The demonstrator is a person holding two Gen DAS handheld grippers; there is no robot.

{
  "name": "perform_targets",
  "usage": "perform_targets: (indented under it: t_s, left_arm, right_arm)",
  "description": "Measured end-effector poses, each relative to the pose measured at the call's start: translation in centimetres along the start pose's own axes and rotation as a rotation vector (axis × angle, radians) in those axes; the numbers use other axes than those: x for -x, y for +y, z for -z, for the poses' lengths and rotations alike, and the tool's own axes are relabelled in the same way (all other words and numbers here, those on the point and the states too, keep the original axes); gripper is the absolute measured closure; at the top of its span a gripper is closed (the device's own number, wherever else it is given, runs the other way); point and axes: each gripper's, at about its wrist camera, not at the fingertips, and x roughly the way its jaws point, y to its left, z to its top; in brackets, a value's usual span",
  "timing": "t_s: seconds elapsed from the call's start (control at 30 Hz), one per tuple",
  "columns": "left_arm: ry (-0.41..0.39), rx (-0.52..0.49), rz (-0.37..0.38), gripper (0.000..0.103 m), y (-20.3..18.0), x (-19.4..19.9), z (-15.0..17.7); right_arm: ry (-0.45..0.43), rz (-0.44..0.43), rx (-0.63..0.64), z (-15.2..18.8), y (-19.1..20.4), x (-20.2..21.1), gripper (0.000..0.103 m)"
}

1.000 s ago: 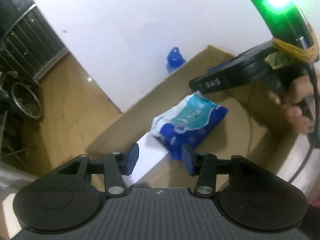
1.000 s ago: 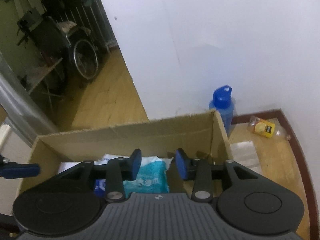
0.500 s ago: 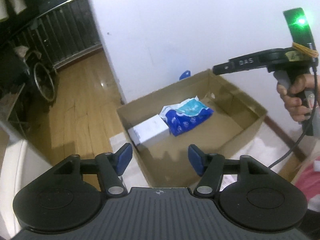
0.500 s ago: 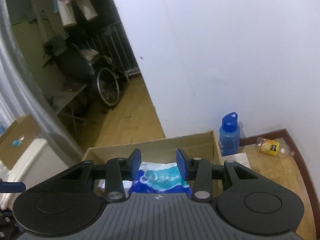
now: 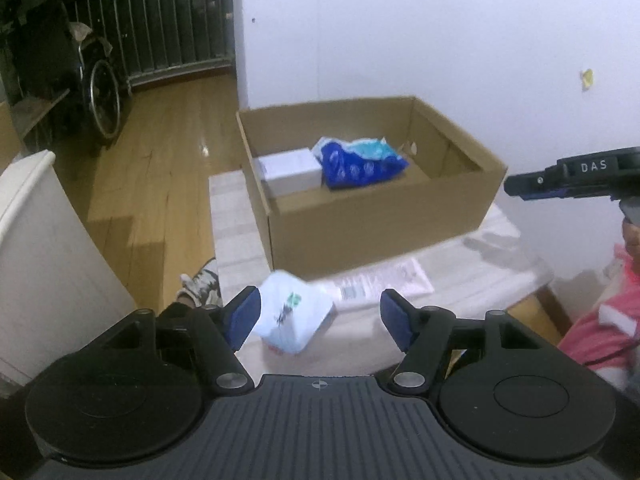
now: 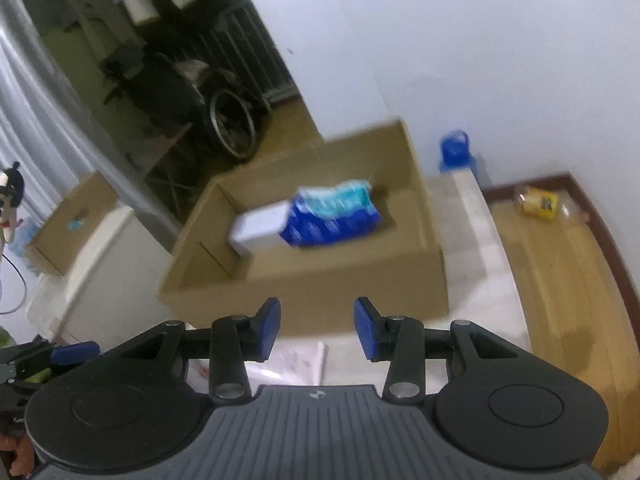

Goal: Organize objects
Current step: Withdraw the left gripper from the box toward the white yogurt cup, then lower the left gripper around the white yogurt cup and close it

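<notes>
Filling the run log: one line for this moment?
cardboard box: white box, blue pack inside | left gripper: opening, empty | right gripper: empty

The cardboard box (image 5: 372,216) is plain brown. Inside it lies a white carton (image 5: 290,170) and a packet (image 5: 360,162) in deep blue with pale dots and a teal-and-white top. Nearer, a white pouch (image 5: 294,320) carries green and dark print. The surface under the box (image 5: 236,240) is off-white. Both grippers, left (image 5: 320,316) and right (image 6: 316,328), are black with blue pads. The floor (image 5: 160,152) is honey-coloured wood, the wall (image 5: 440,32) white. A blue bottle (image 6: 456,156) stands behind the box.
</notes>
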Motion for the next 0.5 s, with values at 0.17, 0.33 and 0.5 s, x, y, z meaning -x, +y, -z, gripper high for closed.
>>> perform_targets:
  t_s: [0.17,0.33,0.5]
  left_arm:
    - [0.048,-0.014,-0.019,0.034,0.2,-1.7,1.7]
    - [0.031,0.023,-0.084,0.006,1.3,-3.5,2.4]
    - [0.027,0.024,-0.083,0.004,1.5,-5.0,2.9]
  right_arm:
    - [0.066,-0.001,-0.058,3.0,-0.7,-1.2,0.059]
    - [0.082,-0.016,-0.051,3.6,0.5,-2.3,0.059]
    - [0.098,-0.026,-0.036,3.6,2.4,-3.8,0.054]
